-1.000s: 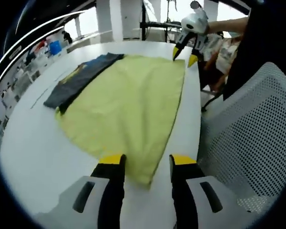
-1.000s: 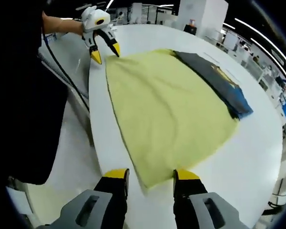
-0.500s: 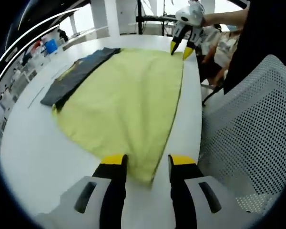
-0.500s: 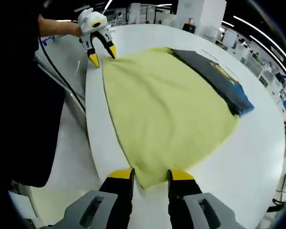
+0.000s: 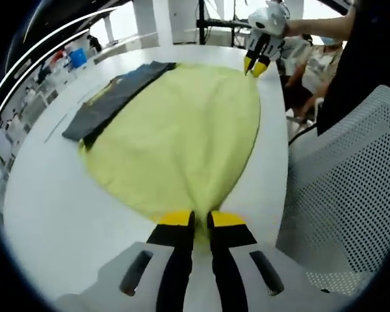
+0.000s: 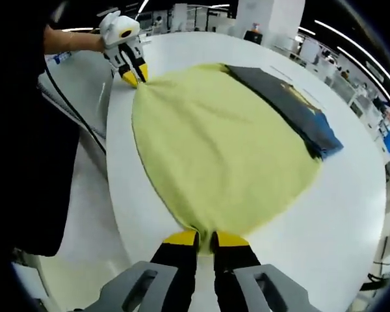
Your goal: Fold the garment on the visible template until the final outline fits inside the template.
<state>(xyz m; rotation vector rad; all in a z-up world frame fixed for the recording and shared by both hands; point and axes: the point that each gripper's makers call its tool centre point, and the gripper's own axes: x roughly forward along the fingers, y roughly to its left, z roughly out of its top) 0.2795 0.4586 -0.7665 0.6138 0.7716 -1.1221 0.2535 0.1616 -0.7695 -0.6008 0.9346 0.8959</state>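
We worked in a lab-like open hall: long ceiling light strips (image 6: 351,40), white pillars (image 6: 253,16), cluttered benches (image 5: 49,71), a mesh office chair (image 5: 351,188).

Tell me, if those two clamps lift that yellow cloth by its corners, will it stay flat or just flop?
Probably flop. The yellow cloth gathers into a pinch at each closed gripper, left and right, so it looks soft and thin. It lies flat with faint ripples on the white table, suggesting light fabric that would sag between the held corners. It may drag the dark garment it overlaps.
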